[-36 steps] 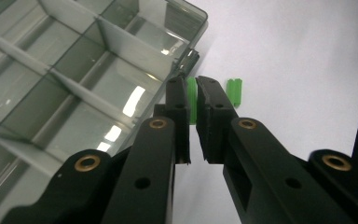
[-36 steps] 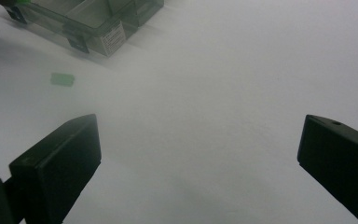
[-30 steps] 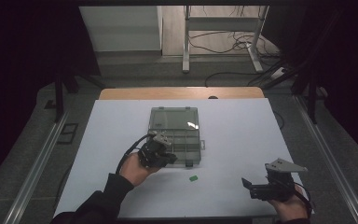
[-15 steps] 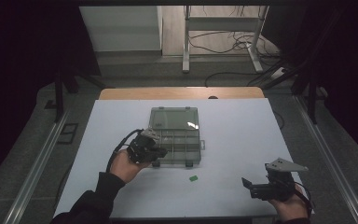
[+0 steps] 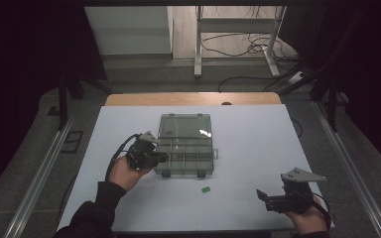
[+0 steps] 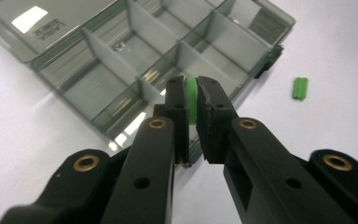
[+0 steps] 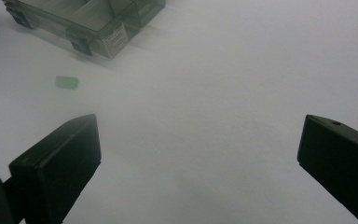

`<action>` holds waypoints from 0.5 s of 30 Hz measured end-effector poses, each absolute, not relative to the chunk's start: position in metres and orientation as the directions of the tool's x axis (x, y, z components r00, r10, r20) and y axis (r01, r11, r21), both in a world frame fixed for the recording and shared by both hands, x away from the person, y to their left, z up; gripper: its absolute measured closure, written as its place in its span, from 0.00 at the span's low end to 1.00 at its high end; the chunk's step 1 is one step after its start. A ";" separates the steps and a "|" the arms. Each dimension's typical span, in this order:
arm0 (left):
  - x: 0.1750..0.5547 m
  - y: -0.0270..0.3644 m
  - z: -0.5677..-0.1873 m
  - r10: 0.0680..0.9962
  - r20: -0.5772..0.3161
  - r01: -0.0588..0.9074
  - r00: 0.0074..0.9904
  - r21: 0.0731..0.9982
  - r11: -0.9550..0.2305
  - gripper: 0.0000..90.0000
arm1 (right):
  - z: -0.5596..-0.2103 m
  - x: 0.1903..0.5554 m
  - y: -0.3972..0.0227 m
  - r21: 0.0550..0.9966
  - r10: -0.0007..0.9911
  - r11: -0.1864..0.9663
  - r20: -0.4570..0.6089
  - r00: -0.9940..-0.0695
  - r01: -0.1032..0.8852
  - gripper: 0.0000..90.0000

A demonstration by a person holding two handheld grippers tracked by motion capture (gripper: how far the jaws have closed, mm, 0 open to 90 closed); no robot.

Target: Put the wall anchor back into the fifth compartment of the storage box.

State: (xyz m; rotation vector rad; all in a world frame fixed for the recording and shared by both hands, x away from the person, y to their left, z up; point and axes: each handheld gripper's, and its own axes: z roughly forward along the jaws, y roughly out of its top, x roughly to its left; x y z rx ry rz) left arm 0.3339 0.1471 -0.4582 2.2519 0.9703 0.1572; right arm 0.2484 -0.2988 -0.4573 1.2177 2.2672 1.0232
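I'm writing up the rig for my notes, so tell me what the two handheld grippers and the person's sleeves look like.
Both grippers are black. The left gripper has two blocky jaws on arms with brass-coloured pivot rings, and a black cable loops from it. The right gripper has broad flat jaws, carries a grey three-cornered plate on top and trails a cable too. The left sleeve is dark.

The high view was dim overall; the surroundings fell to near black, while the white table [image 5: 258, 148] was the brightest surface, evenly lit from above; a small glare patch sat on the clear lid of the organiser box [image 5: 186, 144]. In the left gripper view the jaws were sharp near the tips and soft at the bottom edge; a bright rectangular reflection marked the lid. The right gripper view was hazy and low in contrast; the small green piece [image 7: 66, 82] appeared blurred; the jaws cast faint shadows.
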 end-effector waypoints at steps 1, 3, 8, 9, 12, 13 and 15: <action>0.335 0.148 -0.459 0.687 -0.149 0.608 0.711 0.621 -0.495 0.93 | -0.457 0.248 -0.299 0.744 0.829 0.364 0.016 -0.559 0.560 0.00; 0.337 0.150 -0.461 0.693 -0.150 0.616 0.705 0.614 -0.494 0.93 | -0.457 0.248 -0.298 0.742 0.827 0.369 0.013 -0.562 0.559 0.00; 0.342 0.153 -0.467 0.707 -0.151 0.633 0.691 0.598 -0.491 0.93 | -0.457 0.248 -0.298 0.741 0.823 0.376 0.008 -0.568 0.556 0.00; 0.343 0.153 -0.469 0.711 -0.151 0.638 0.686 0.594 -0.490 0.93 | -0.457 0.248 -0.298 0.740 0.823 0.376 0.009 -0.568 0.557 0.00; 0.346 0.155 -0.475 0.725 -0.154 0.654 0.672 0.583 -0.483 0.93 | -0.457 0.248 -0.298 0.740 0.823 0.376 0.010 -0.569 0.558 0.00; 0.347 0.155 -0.476 0.728 -0.156 0.658 0.668 0.581 -0.479 0.92 | -0.458 0.248 -0.298 0.740 0.822 0.376 0.011 -0.569 0.558 0.00; 0.348 0.156 -0.478 0.732 -0.158 0.662 0.662 0.582 -0.473 0.88 | -0.458 0.248 -0.298 0.740 0.822 0.376 0.013 -0.570 0.558 0.00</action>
